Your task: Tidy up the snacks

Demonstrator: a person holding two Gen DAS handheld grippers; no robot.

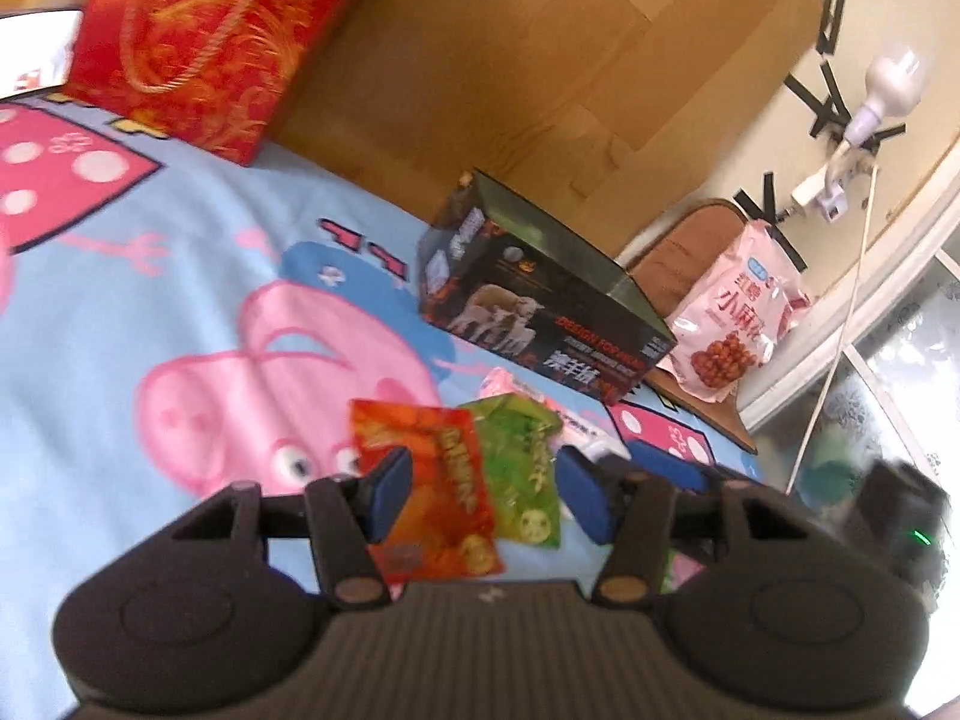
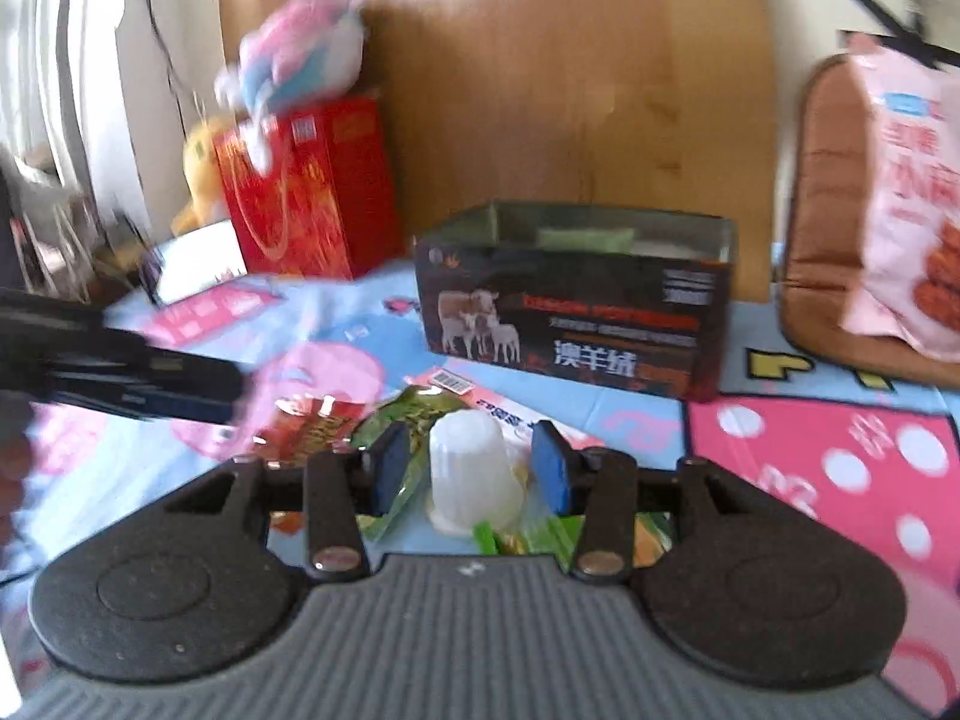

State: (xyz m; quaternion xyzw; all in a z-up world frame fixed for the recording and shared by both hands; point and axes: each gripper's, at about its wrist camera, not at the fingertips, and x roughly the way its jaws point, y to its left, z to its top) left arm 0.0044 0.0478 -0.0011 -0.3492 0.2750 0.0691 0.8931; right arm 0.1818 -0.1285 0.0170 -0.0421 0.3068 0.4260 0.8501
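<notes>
The step in hand looks like picking loose snacks off the cartoon-print sheet point(image 1: 180, 276) to drop them into the open dark box point(image 2: 576, 312); neither pair of fingers grips anything yet.

At the far left of the left wrist view stands a glossy red gift bag point(image 1: 198, 42) with a twisted rope handle, well apart from the snacks. Lower down, the left gripper point(image 1: 483, 495) hangs with its blue-padded fingers point(image 1: 390, 495) fairly wide. Below them lie an orange packet point(image 1: 432, 480) and a green packet point(image 1: 522, 468), 2 flat crinkly foil pouches side by side. The pads straddle them without pressing.

In the right wrist view, the right gripper point(image 2: 471, 471) has its fingers about half open around a small white cup point(image 2: 474, 474), a ribbed, translucent plastic tub standing upside down on more wrappers. I cannot tell whether the pads touch it; a gap seems to show on each side.

Behind it sits the box, rigid printed cardboard with straight walls and no lid, something pale green already inside. Furthest right, a big soft pink bag point(image 2: 906, 228) leans on a brown cushion point(image 2: 828, 192).

Next, each hand likely needs to close gently, since foil slips and the thin cup could buckle, then lift over the box wall.
</notes>
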